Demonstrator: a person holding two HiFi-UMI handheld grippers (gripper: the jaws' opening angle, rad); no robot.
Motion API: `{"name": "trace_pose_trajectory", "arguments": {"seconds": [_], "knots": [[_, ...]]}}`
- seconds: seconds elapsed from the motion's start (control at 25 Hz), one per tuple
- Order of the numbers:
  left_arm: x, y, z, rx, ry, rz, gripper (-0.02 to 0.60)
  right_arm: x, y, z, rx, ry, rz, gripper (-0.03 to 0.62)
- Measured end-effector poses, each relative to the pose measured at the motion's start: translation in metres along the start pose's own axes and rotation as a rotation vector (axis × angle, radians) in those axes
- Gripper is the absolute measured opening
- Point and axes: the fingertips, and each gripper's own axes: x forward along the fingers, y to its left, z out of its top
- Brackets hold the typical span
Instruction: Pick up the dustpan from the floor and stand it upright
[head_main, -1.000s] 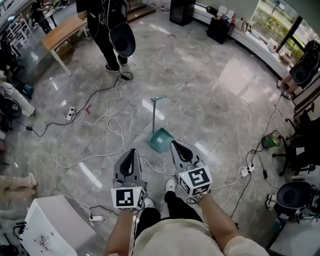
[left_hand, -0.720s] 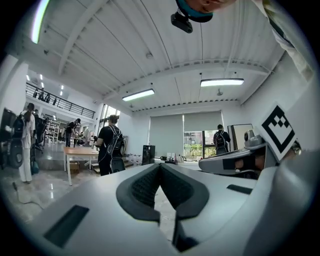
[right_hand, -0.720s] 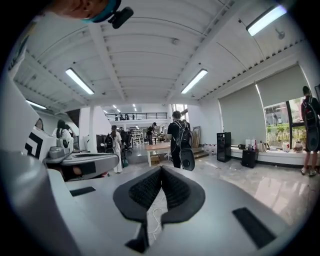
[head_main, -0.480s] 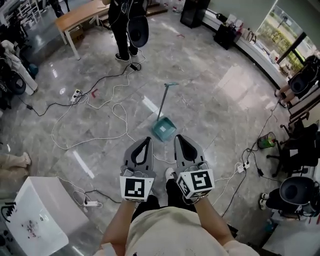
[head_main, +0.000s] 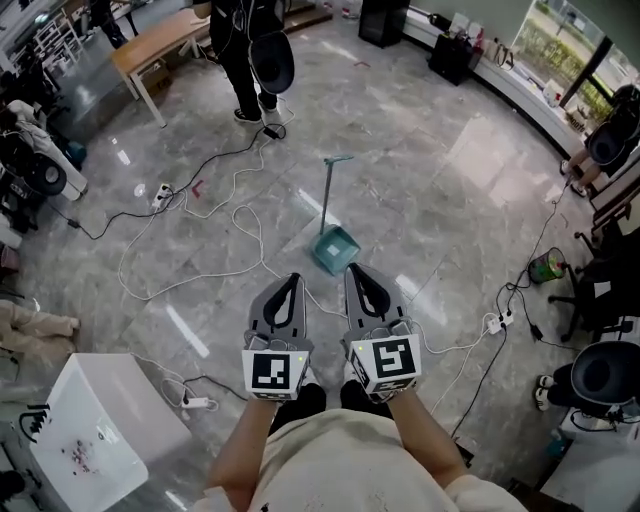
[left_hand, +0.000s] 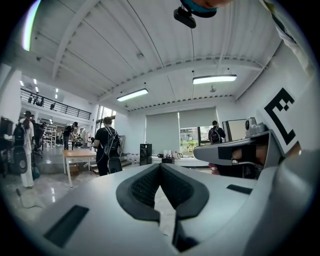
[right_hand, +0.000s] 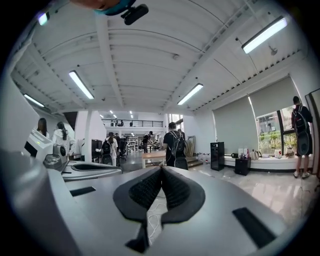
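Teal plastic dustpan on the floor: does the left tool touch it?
Apart. Head view shows grey floor between the left tool and the teal plastic dustpan.

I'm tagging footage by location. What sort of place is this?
Probably an open-plan lab or workshop: loose cables and a power strip on a polished floor, a wooden table, office chairs.

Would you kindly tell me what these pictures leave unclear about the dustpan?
- Dustpan: absent from both gripper views, which look level across the room.
- Its handle, head view: the steep angle hides whether it lies flat or stands.
- Pan contents, head view: too small to tell.
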Motion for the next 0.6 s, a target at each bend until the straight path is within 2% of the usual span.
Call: {"name": "trace_pose_trajectory", "arguments": {"seconds": [0.16,0.28,0.44,0.6], "knots": [[0.016,-0.026,-0.006,0.04,0.038,-0.022,0.008,-0.014,-0.029,-0.006,0.028,0.016,-0.016,0.017],[0.025,-0.043,-0.004,0.004,-0.005,-0.022,0.008,-0.022,-0.05,-0.017,0.032,0.03,-0.034,0.017],[0.027,-0.054,-0.013,0.011,0.031,-0.027,0.008,-0.023,-0.064,-0.021,0.057,0.043,-0.044,0.017],[0.026,-0.05,-0.018,-0.003,0.037,0.014,0.008,-0.019,-0.064,-0.027,0.066,0.053,-0.016,0.017]]}}
